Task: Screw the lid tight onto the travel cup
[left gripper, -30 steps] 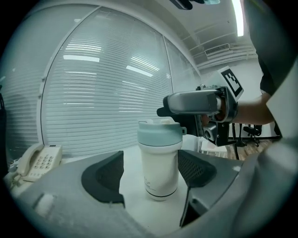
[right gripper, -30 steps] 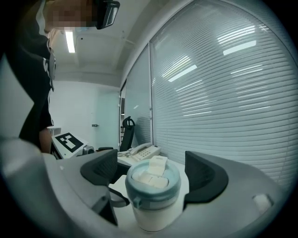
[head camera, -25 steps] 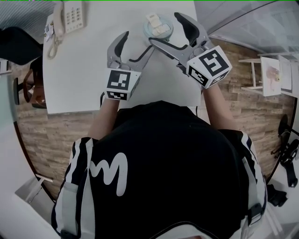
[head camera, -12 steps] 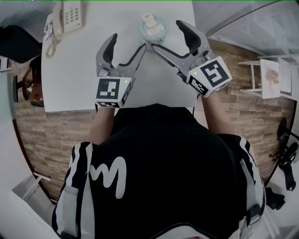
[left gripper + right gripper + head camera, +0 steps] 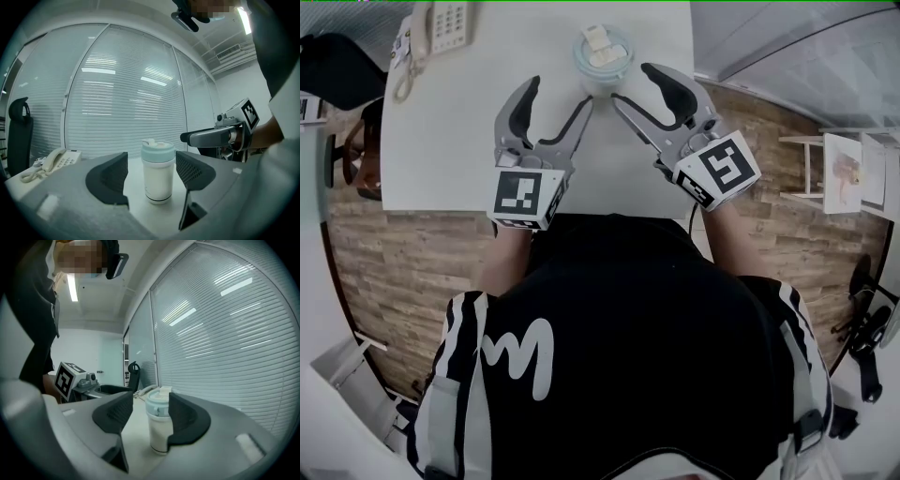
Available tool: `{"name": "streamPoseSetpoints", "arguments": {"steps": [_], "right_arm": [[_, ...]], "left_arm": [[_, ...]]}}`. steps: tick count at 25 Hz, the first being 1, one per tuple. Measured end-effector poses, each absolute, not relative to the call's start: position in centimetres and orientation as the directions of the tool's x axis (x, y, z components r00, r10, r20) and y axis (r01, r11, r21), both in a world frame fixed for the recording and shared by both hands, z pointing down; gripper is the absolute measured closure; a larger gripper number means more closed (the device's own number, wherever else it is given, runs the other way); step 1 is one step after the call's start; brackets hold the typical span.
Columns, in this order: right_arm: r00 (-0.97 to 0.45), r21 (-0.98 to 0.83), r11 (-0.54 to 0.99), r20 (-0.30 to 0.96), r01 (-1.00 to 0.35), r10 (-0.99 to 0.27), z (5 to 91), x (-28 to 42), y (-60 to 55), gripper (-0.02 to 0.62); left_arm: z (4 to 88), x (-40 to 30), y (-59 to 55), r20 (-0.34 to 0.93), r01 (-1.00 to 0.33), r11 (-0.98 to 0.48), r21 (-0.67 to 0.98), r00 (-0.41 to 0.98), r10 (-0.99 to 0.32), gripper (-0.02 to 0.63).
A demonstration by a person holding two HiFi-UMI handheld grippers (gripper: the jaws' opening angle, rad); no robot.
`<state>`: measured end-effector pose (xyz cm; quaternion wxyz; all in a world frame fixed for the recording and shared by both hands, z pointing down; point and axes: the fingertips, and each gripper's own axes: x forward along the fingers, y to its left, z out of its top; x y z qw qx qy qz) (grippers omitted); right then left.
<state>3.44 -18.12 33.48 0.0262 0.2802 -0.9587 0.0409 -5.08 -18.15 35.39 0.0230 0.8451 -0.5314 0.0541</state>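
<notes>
The travel cup [image 5: 604,52] stands up straight on the white counter [image 5: 450,141], close to the far edge. It has a white body, and a light blue lid [image 5: 158,151] sits on top. The left gripper [image 5: 558,94] and the right gripper [image 5: 633,84] both point at the cup from the near side, one from each side. Their inner tips come close together just in front of it.

The left gripper's jaws are wide apart and have just been closing a little. The cup shows in the gap, but it stands a bit past the tips and the pads do not touch it. The right gripper's jaws have just been closing more. They are narrower than the left one's but still open. The cup is just past these tips too, and nothing is held.

A telephone [image 5: 441,28] sits on the far left corner of the counter, well away from the cup. A black chair [image 5: 18,136] stands past the telephone
</notes>
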Motion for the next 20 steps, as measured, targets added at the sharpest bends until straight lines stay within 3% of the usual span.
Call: {"name": "streamPoseSetpoints", "arguments": {"steps": [3, 7, 12, 16, 20], "right_arm": [[-0.847, -0.082, 0.843, 0.056, -0.532, -0.529, 33.4, 3.8, -17.7, 0.427], [-0.86, -0.073, 0.857, 0.064, -0.509, -0.505, 33.5, 3.9, -17.2, 0.445], [-0.866, -0.055, 0.865, 0.063, -0.499, -0.495, 33.5, 4.6, -16.6, 0.525], [-0.872, -0.062, 0.87, 0.071, -0.489, -0.485, 33.6, 4.8, -16.7, 0.549], [-0.878, -0.045, 0.878, 0.081, -0.476, -0.472, 33.8, 5.0, -16.4, 0.569]], "left_arm": [[35.2, -4.8, -17.6, 0.104, -0.909, -0.415, -0.023, 0.411, -0.906, 0.332], [35.1, -4.3, -17.2, 0.097, -0.915, -0.402, -0.029, 0.398, -0.912, 0.379], [34.5, -3.2, -16.6, 0.077, -0.923, -0.383, -0.028, 0.38, -0.922, 0.451], [34.6, -2.9, -16.4, 0.09, -0.926, -0.376, -0.036, 0.372, -0.924, 0.519], [35.1, -2.0, -16.2, 0.096, -0.925, -0.379, -0.038, 0.374, -0.922, 0.525]]}}
